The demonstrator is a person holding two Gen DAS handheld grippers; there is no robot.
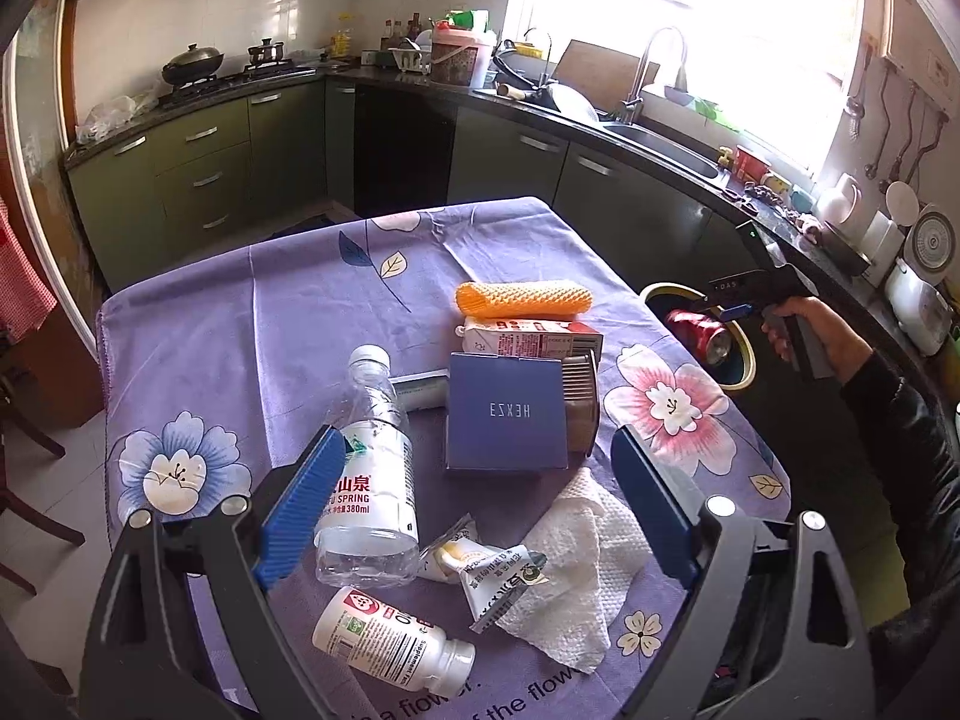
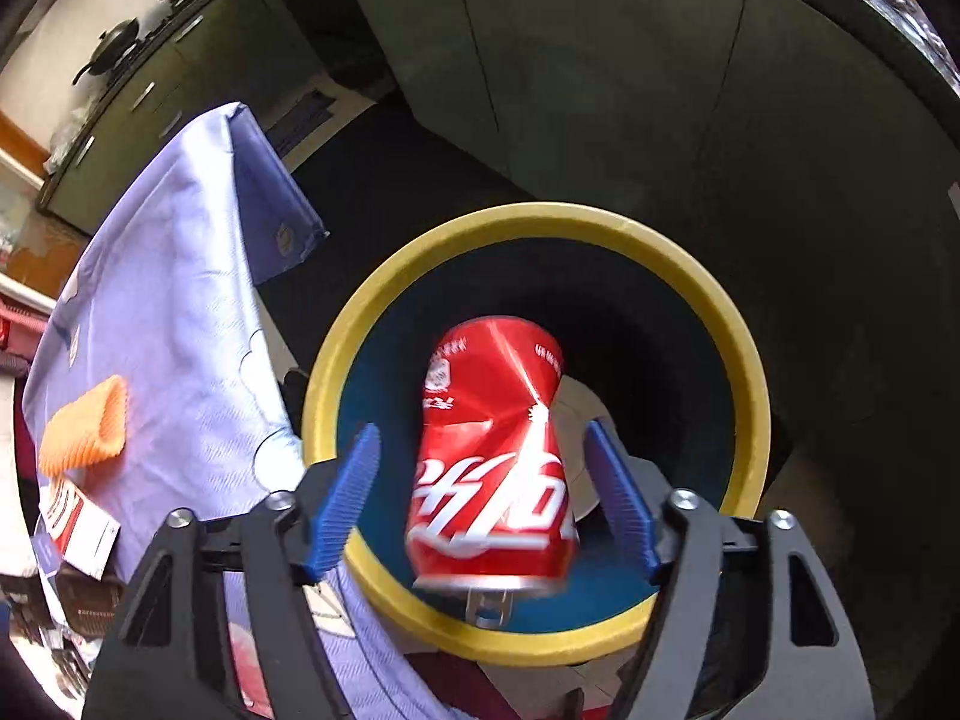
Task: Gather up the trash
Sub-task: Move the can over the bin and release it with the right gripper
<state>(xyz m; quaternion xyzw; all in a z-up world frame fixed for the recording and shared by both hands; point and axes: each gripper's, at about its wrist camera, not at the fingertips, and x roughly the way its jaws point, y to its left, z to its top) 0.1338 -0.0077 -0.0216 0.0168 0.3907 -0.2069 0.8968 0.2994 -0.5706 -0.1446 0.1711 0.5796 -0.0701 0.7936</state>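
Observation:
My right gripper (image 2: 483,492) is open over the yellow-rimmed bin (image 2: 744,360) beside the table. A dented red cola can (image 2: 492,450) hangs blurred between the fingers, touching neither. The can (image 1: 699,333) and bin (image 1: 747,360) also show in the left wrist view. My left gripper (image 1: 480,498) is open and empty above the table's trash: a clear water bottle (image 1: 369,480), a white supplement bottle (image 1: 384,639), a crumpled wrapper (image 1: 480,564), a paper towel (image 1: 585,564), a blue box (image 1: 507,414), a carton (image 1: 528,336) and an orange foam net (image 1: 522,299).
The table has a purple flowered cloth (image 1: 228,348). Dark kitchen cabinets and a counter with a sink (image 1: 660,141) run behind and to the right. A wooden chair (image 1: 24,480) stands at the left. The person's right hand (image 1: 804,330) holds the other gripper.

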